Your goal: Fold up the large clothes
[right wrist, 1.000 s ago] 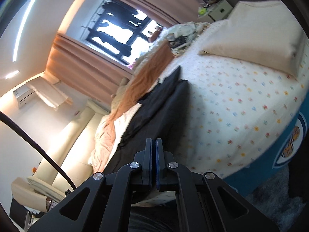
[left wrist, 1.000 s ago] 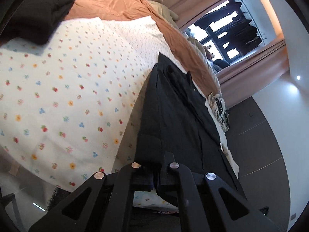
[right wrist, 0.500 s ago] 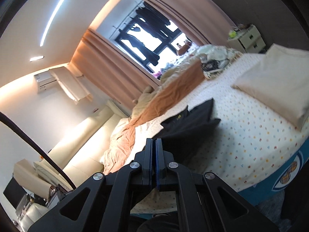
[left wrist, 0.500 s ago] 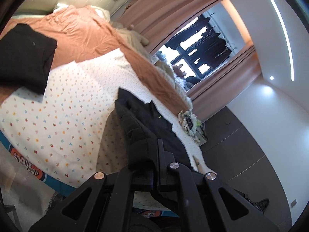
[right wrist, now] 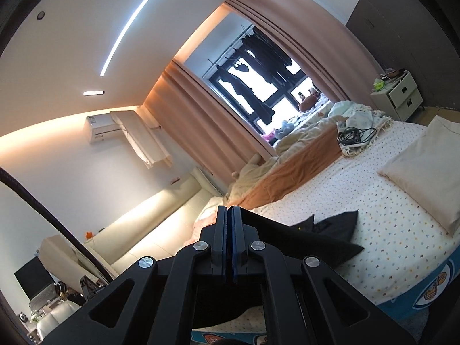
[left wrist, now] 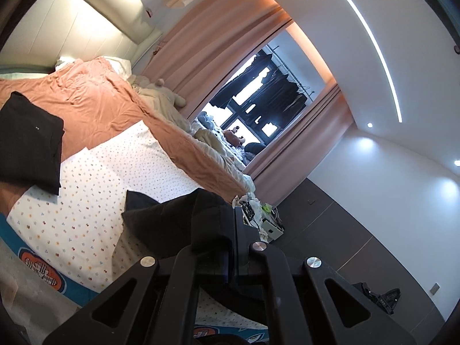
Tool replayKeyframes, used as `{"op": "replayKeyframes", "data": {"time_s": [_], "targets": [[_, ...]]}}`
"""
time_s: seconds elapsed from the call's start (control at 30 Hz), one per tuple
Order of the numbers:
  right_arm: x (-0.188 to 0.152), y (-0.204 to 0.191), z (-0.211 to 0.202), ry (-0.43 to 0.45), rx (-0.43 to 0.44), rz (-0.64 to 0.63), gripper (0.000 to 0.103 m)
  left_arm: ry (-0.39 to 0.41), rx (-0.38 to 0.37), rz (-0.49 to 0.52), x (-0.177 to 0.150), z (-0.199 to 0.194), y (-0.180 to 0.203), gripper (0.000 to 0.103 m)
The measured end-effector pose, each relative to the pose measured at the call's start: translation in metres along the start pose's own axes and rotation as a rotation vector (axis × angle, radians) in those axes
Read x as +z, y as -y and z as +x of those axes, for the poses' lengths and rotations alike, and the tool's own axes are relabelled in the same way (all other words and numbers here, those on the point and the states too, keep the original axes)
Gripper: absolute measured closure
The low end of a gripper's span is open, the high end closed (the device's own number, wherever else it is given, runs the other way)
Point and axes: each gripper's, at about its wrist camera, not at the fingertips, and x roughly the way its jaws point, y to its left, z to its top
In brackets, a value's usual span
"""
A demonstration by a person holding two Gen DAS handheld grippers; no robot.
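The left tool [left wrist: 234, 224] is clamped on a bunched edge of the black garment [left wrist: 172, 224], and the right tool [right wrist: 229, 224] pinches another edge of it [right wrist: 325, 241]. The cloth hangs between them, its far end trailing onto the dotted sheet [left wrist: 100, 189] of the bed. A folded dark garment [left wrist: 28, 141] lies on the orange blanket [left wrist: 100, 106], and a pillow [right wrist: 422, 169] lies farther along the bed.

No legible text, label or number anywhere; cartoon print on the blue bed [left wrist: 17, 235] edge shows shapes only; air conditioner [right wrist: 100, 128] sticker too small.
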Motion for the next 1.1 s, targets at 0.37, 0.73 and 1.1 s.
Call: {"op": "replayKeyframes", "data": {"time_s": [0.37,0.73,1.1], "targets": [[0.02,0.038,0.065,0.012,-0.037,0.038,0.103,-0.013,0.014,0.019,0.033,0.057,0.009,0.099],[0.072,0.059,0.167,-0.005,-0.074,0.049,0.103,-0.056,0.028,0.009,0.078,0.178,-0.014,0.099],[0.105,0.091,0.277,-0.07,-0.167,0.099,0.103,-0.171,0.123,-0.047,0.094,0.308,-0.068,0.099]]}}
